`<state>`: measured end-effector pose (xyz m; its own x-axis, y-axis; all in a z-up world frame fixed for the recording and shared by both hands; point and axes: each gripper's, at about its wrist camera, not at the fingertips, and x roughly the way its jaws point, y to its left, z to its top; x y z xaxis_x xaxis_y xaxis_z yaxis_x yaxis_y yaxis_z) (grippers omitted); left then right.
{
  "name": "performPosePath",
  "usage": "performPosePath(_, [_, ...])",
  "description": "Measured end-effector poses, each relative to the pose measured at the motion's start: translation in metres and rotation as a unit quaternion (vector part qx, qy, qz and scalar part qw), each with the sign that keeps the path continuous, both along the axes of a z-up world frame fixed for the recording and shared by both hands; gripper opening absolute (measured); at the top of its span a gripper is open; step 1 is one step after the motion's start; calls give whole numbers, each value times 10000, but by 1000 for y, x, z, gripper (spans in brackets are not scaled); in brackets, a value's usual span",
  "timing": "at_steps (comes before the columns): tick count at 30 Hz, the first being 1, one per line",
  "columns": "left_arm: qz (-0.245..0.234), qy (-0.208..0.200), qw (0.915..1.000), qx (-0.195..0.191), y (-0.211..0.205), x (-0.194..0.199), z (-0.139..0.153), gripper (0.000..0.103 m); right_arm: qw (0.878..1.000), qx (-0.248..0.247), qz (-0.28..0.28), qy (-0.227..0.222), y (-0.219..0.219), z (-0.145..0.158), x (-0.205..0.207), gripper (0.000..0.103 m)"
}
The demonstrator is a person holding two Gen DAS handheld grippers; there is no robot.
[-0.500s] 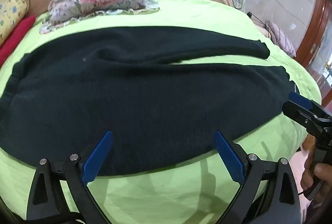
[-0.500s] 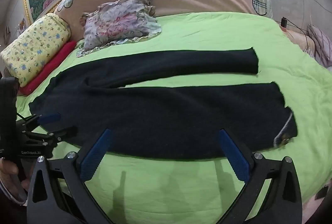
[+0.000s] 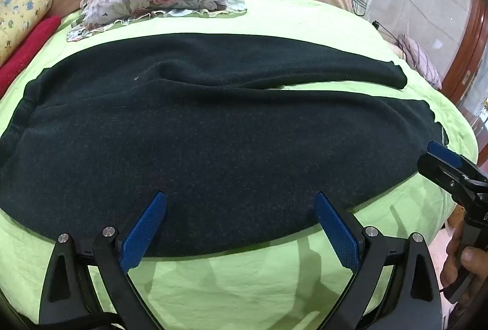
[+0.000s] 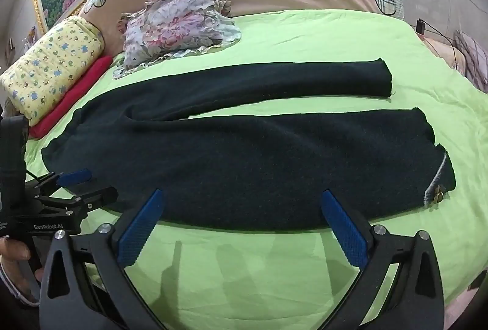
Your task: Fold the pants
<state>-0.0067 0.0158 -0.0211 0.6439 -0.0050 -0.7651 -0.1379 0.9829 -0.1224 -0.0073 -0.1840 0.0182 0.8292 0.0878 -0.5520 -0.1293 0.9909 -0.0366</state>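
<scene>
lying flat on the green sheet (image 4: 305, 34) are the dark pants (image 4: 244, 159), both legs stretched out side by side, with a thin green gap between them. the left gripper (image 3: 241, 226) hangs over the pants' near edge, jaws wide, holding nothing. the right gripper (image 4: 241, 223) does the same. a flowery cloth (image 4: 180, 30) sits behind the pants.

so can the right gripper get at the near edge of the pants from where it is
Probably yes: the right gripper is open just short of the dark pants' near edge, with only bare green sheet between.
</scene>
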Motion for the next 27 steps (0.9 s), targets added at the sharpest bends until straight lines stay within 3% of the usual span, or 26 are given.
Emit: performPosePath(27, [53, -43, 10000, -14, -4, 4, 4, 98, 10000, 66, 64, -11, 4, -2, 3, 103])
